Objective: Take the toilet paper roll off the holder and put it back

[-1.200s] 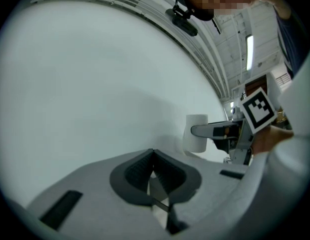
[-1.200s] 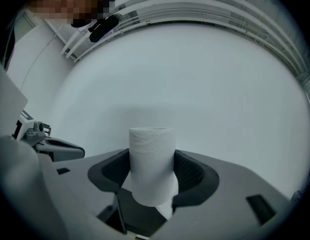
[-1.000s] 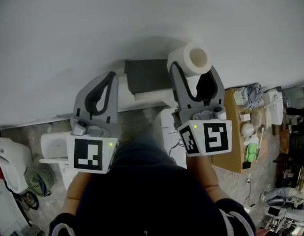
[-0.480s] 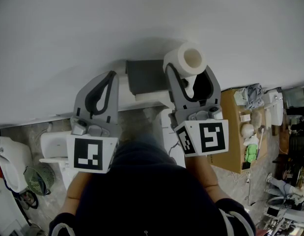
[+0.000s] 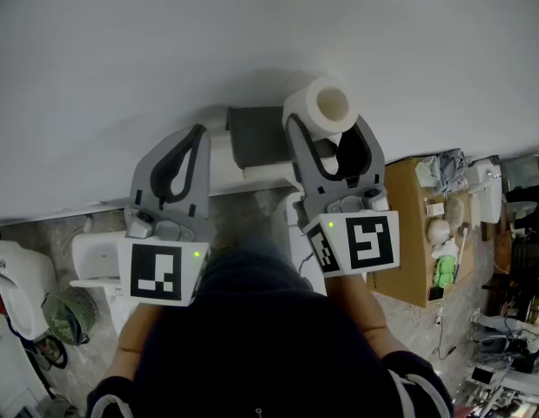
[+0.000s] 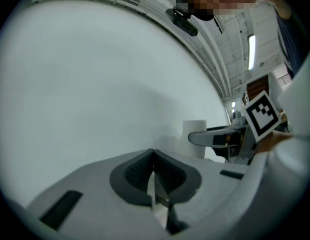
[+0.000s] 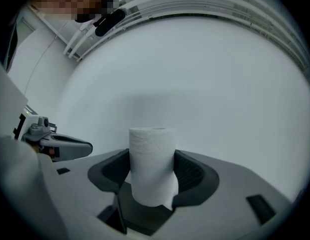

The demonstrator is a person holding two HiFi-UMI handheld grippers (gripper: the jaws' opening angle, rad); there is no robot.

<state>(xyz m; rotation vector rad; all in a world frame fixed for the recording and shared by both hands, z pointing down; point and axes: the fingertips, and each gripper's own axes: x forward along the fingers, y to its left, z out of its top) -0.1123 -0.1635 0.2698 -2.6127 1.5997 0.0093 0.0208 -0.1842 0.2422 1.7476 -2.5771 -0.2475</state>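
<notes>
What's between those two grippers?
Head view: a dark grey holder on the wall sits between the left gripper and the right gripper holding the roll.

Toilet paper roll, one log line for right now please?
right gripper shut on toilet paper roll | left gripper shut, empty

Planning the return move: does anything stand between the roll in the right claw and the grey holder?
Nothing visible does. The toilet paper roll, clamped in the right claw, sits close beside the grey holder at its right edge in the head view. The left claw, shut and empty, is off the holder's other side.
</notes>
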